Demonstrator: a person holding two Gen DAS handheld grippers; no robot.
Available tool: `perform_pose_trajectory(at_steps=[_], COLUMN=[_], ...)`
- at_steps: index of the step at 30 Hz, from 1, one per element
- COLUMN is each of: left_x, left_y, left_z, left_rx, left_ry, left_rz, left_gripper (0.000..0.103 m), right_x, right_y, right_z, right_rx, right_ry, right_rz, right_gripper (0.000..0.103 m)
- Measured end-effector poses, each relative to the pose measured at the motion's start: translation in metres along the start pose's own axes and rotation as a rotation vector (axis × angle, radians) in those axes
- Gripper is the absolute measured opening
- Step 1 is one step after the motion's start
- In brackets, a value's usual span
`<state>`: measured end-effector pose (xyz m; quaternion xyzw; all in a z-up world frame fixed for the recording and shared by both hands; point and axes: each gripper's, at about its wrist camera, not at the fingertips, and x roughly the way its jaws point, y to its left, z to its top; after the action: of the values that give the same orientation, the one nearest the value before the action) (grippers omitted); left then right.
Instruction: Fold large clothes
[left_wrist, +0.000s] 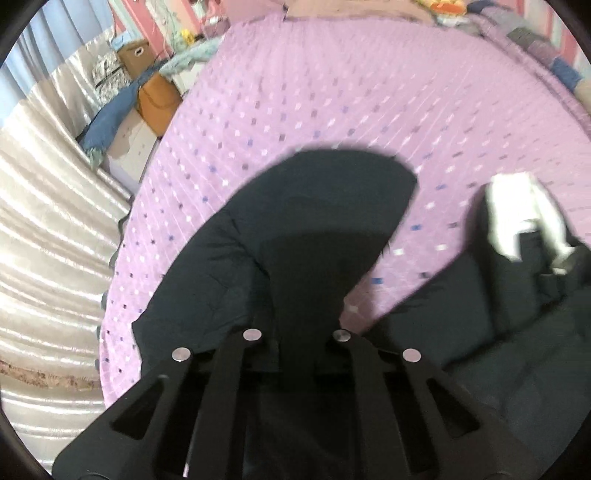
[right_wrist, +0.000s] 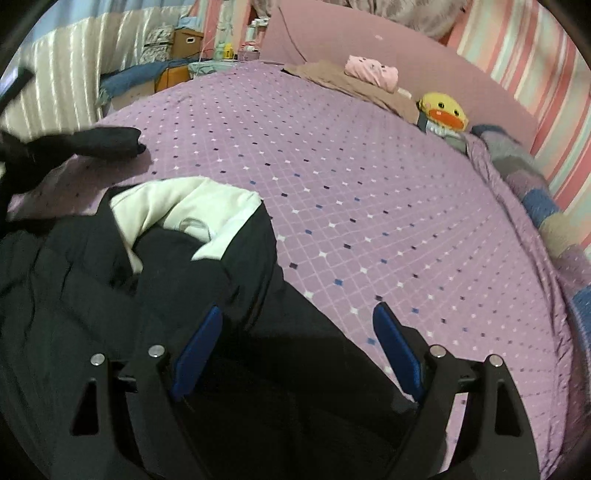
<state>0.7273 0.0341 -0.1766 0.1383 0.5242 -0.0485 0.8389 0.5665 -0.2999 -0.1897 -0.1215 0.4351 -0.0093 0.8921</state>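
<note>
A large black jacket (right_wrist: 110, 295) with a cream lining (right_wrist: 192, 206) lies crumpled on the purple checked bed (right_wrist: 369, 206). My left gripper (left_wrist: 295, 332) is shut on a black sleeve (left_wrist: 295, 229) of it and holds it lifted above the bed; the fingertips are hidden in the cloth. The lining also shows in the left wrist view (left_wrist: 517, 210). My right gripper (right_wrist: 299, 325) is open, its blue pads (right_wrist: 199, 347) apart over the jacket's right edge, holding nothing. The lifted sleeve shows at far left in the right wrist view (right_wrist: 92, 142).
A yellow duck plush (right_wrist: 441, 110), a folded pink garment (right_wrist: 371, 72) and a brown cloth (right_wrist: 332, 81) lie near the pink headboard (right_wrist: 424, 55). A patchwork blanket (right_wrist: 535, 192) runs along the right edge. Boxes and a blue cloth (left_wrist: 110, 118) sit left, by shiny curtains (left_wrist: 48, 221).
</note>
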Motion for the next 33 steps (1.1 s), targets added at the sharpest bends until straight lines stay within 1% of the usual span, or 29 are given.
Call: perform_pose_trajectory(at_steps=[3, 4, 5, 6, 7, 9, 11, 12, 13, 15, 17, 18, 19, 20, 22, 23, 24, 25, 26, 27, 28, 29, 31, 32, 33], left_x=[-0.042, -0.055, -0.068, -0.080, -0.085, -0.084, -0.077, -0.072, -0.066, -0.043, -0.034, -0.030, -0.028, -0.028, -0.026, -0.034, -0.044, -0.046, -0.057, -0.063, -0.070, -0.077, -0.087, -0.099, -0.106], left_y=[-0.010, -0.015, -0.024, -0.037, -0.046, -0.067, -0.079, -0.084, -0.087, -0.085, -0.085, -0.083, -0.083, -0.081, -0.083, -0.083, -0.082, -0.083, -0.083, -0.081, -0.078, -0.070, -0.047, -0.033, -0.028], left_z=[-0.010, -0.016, -0.025, -0.037, -0.047, -0.074, -0.100, -0.108, -0.103, -0.120, -0.134, -0.141, -0.153, -0.156, -0.161, -0.162, -0.167, -0.166, -0.166, -0.166, -0.165, -0.165, -0.170, -0.172, -0.176], left_rx=[0.041, 0.049, 0.054, 0.069, 0.090, 0.148, 0.161, 0.154, 0.150, 0.162, 0.150, 0.136, 0.129, 0.124, 0.126, 0.122, 0.118, 0.115, 0.107, 0.099, 0.086, 0.055, -0.014, -0.038, -0.056], left_ry=[-0.060, -0.076, -0.088, -0.095, -0.102, -0.097, -0.076, -0.062, -0.047, -0.015, 0.008, 0.013, 0.013, 0.003, -0.023, -0.040, -0.057, -0.077, -0.108, -0.121, -0.128, -0.129, -0.125, -0.127, -0.132], left_rz=[-0.057, -0.086, -0.123, -0.143, -0.142, -0.103, -0.090, -0.088, -0.082, -0.007, 0.023, 0.022, 0.015, 0.020, 0.039, 0.035, 0.030, 0.028, 0.037, 0.045, 0.055, 0.073, 0.078, 0.087, 0.110], left_gripper=[0.005, 0.005, 0.005, 0.005, 0.005, 0.005, 0.005, 0.005, 0.005, 0.006, 0.011, 0.020, 0.034, 0.040, 0.062, 0.067, 0.076, 0.082, 0.084, 0.088, 0.090, 0.090, 0.091, 0.092, 0.097], right_x=[-0.021, -0.028, -0.033, -0.038, -0.042, -0.050, -0.058, -0.062, -0.065, -0.066, -0.067, -0.067, -0.067, -0.066, -0.067, -0.067, -0.068, -0.069, -0.068, -0.068, -0.067, -0.064, -0.059, -0.056, -0.052], right_y=[0.003, 0.004, 0.004, 0.004, 0.004, 0.006, 0.010, 0.013, 0.016, 0.020, 0.025, 0.027, 0.029, 0.031, 0.036, 0.038, 0.041, 0.044, 0.046, 0.048, 0.051, 0.056, 0.067, 0.076, 0.086], right_z=[-0.007, -0.010, -0.012, -0.015, -0.019, -0.026, -0.032, -0.035, -0.038, -0.041, -0.042, -0.041, -0.041, -0.040, -0.037, -0.035, -0.032, -0.028, -0.024, -0.018, -0.013, -0.005, 0.007, 0.015, 0.022], right_rx=[-0.026, -0.031, -0.029, -0.017, -0.002, 0.012, 0.009, 0.003, -0.003, -0.006, 0.000, 0.005, 0.007, 0.008, 0.014, 0.017, 0.020, 0.024, 0.030, 0.038, 0.046, 0.056, 0.062, 0.054, 0.037], right_ry=[-0.021, -0.027, -0.030, -0.026, -0.017, -0.011, -0.012, -0.011, -0.007, 0.003, 0.014, 0.019, 0.023, 0.026, 0.028, 0.026, 0.022, 0.019, 0.015, 0.013, 0.012, 0.011, 0.008, 0.006, 0.004], right_rz=[-0.012, -0.017, -0.016, -0.006, 0.011, 0.032, 0.041, 0.045, 0.045, 0.049, 0.057, 0.065, 0.071, 0.073, 0.085, 0.092, 0.100, 0.113, 0.130, 0.150, 0.171, 0.196, 0.223, 0.234, 0.239], right_gripper=[0.084, 0.084, 0.084, 0.084, 0.084, 0.084, 0.084, 0.084, 0.084, 0.084, 0.084, 0.084, 0.084, 0.084, 0.084, 0.084, 0.084, 0.084, 0.084, 0.084, 0.084, 0.084, 0.084, 0.084, 0.084])
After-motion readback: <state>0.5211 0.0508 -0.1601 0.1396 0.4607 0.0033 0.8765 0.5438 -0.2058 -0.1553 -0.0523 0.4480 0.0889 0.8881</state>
